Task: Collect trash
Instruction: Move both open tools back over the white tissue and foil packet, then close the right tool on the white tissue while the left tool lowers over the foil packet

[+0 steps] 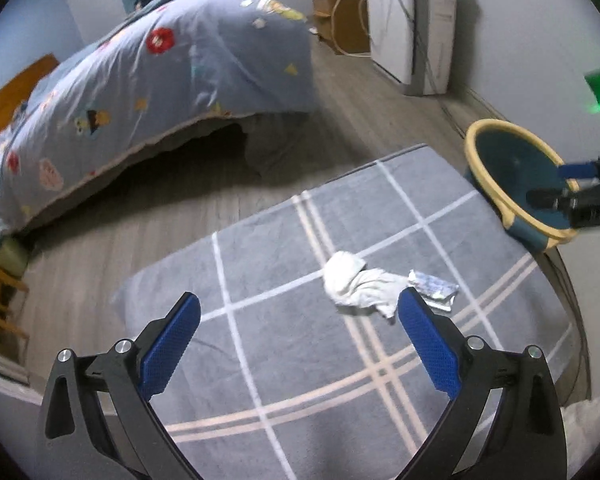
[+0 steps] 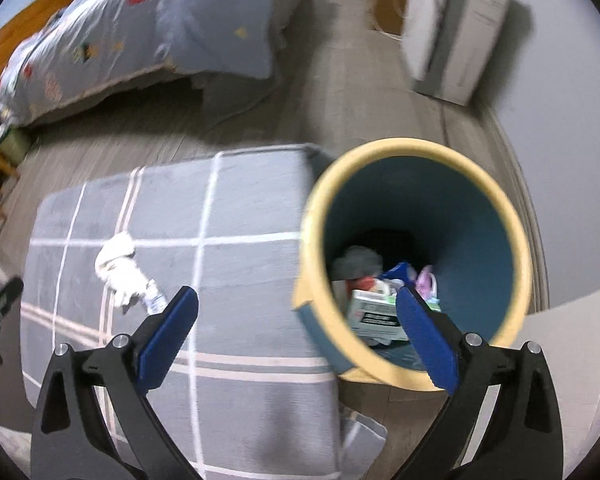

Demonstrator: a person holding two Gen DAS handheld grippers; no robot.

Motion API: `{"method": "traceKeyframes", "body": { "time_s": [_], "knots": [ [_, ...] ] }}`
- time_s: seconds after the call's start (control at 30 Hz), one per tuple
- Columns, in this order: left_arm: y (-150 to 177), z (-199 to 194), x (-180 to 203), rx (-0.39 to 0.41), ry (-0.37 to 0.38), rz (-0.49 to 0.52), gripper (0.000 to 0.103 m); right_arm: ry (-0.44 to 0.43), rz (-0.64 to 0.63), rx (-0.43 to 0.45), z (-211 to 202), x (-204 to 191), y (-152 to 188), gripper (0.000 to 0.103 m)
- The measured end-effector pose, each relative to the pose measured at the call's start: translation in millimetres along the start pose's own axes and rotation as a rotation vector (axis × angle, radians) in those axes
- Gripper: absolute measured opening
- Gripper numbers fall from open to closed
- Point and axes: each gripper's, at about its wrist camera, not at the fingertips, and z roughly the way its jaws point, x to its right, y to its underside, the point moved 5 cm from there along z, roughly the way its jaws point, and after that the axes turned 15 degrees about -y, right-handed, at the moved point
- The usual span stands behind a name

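Trash on the rug (image 1: 260,360): one tissue (image 1: 360,286), one wrapper (image 1: 434,290); both hand-held grippers (image 1: 300,340) (image 2: 296,336) spread, empty.

left tool (image 1: 299,312) open | tissue (image 1: 360,285), wrapper (image 1: 434,287) on rug (image 1: 340,360)

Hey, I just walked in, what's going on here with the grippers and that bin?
Someone is tidying a bedroom floor with two handheld grippers. The right gripper is open and empty over the trash bin, which already holds a carton and other scraps. The left gripper is also open, holding nothing, aimed at the grey rug. A crumpled white tissue and a wrapper next to it lie uncollected on the rug.
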Motion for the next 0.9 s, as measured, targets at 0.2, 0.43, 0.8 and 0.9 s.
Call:
{"method": "traceKeyframes", "body": {
  "time_s": [0.2, 0.43, 0.8, 0.9],
  "knots": [
    [3.2, 13.1, -18.3, -0.01, 0.017, -0.04, 0.098, -0.018, -0.063, -0.064, 33.1, -34.7, 1.7, 0.097],
    [8.8, 25.9, -39.8, -0.027, 0.019, -0.082, 0.098, -0.061, -0.179, -0.127, 78.3, -92.5, 1.2, 0.097],
    [18.4, 43.7, -67.5, -0.068, 0.015, -0.125, 0.098, -0.04, -0.269, -0.201, 134.1, -144.0, 0.7, 0.095],
    [20.1, 46.6, -72.6, -0.077, 0.015, -0.138, 0.098, -0.015, -0.275, -0.198, 139.3, -146.8, -1.6, 0.071]
  ]
}}
